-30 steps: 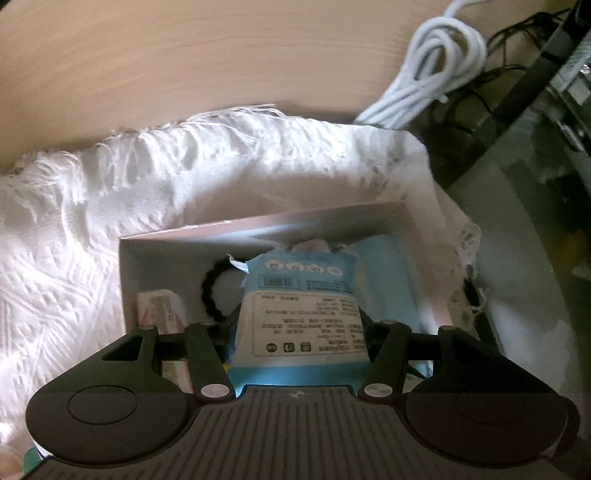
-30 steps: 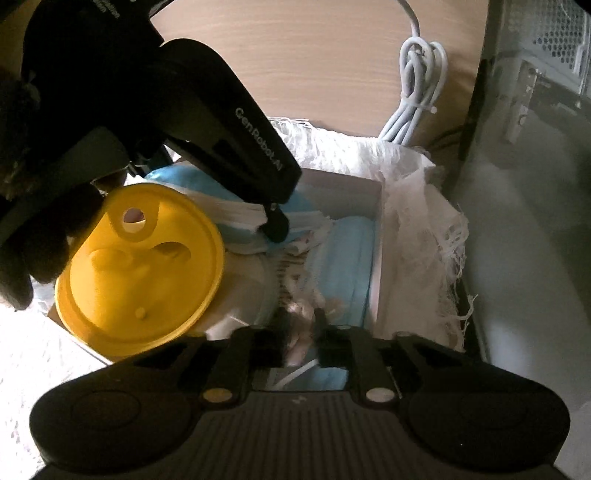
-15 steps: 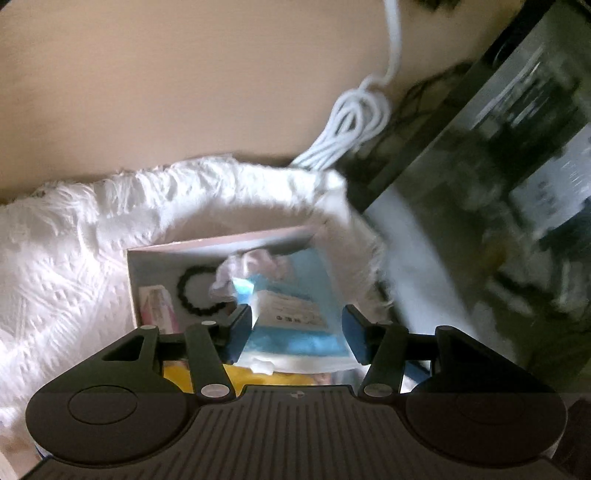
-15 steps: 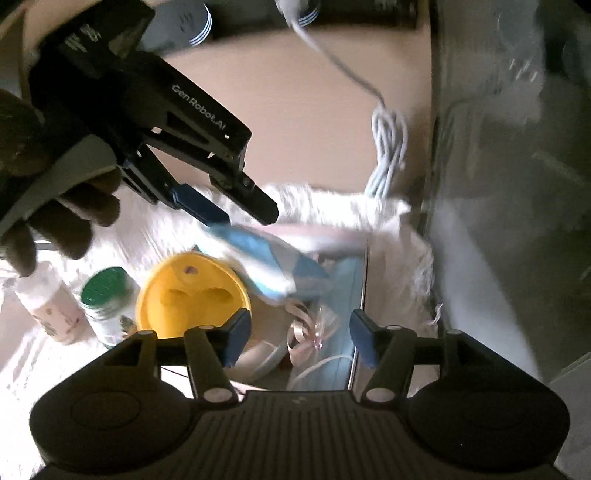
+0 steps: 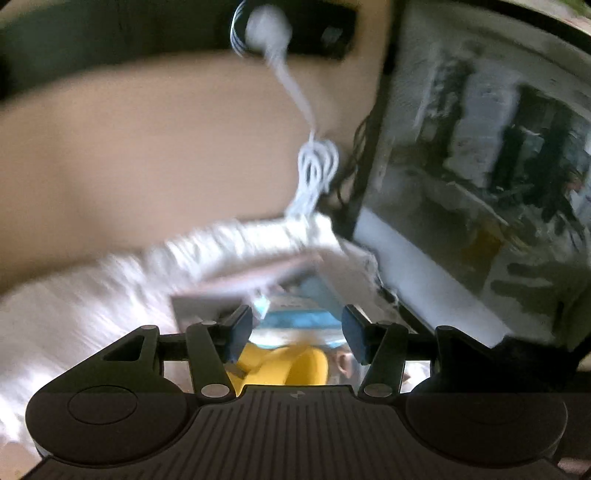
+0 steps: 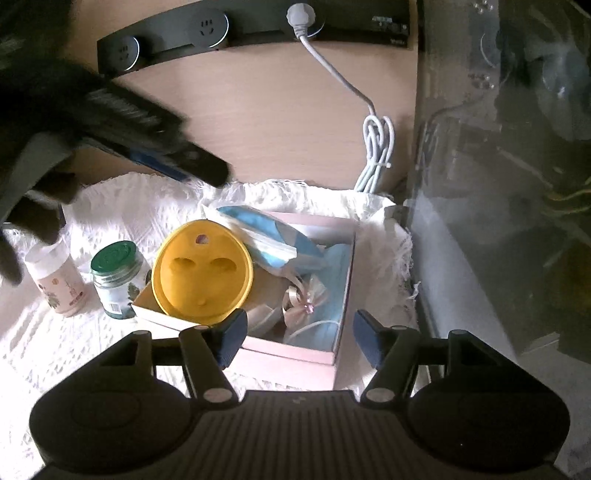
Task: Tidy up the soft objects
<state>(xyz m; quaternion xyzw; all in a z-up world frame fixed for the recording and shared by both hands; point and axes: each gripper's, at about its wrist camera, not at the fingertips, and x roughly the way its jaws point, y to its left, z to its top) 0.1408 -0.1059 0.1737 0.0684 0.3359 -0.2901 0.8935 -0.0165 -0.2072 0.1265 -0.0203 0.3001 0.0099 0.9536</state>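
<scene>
A pink box (image 6: 295, 354) on a white fringed cloth (image 6: 122, 206) holds a yellow round lid (image 6: 203, 269), a blue-and-white pack of face masks (image 6: 266, 236), a blue mask (image 6: 338, 266) and a pink ribbon bow (image 6: 304, 301). My right gripper (image 6: 297, 338) is open and empty above the box's near edge. My left gripper (image 5: 297, 334) is open and empty, raised above the box; it also shows in the right wrist view (image 6: 159, 151) at upper left. The left wrist view is blurred; the mask pack (image 5: 299, 319) and yellow lid (image 5: 280, 365) show between its fingers.
A green-lidded jar (image 6: 116, 284) and a white bottle (image 6: 57, 284) stand on the cloth left of the box. A coiled white cable (image 6: 376, 151) runs to a black power strip (image 6: 251, 26) on the wooden desk. A glass-sided computer case (image 6: 498, 184) stands at the right.
Both grippers have risen and pulled back from the box. The left let go of the mask pack, which now lies in the box. The right gripper opened and released the ribbon bow.
</scene>
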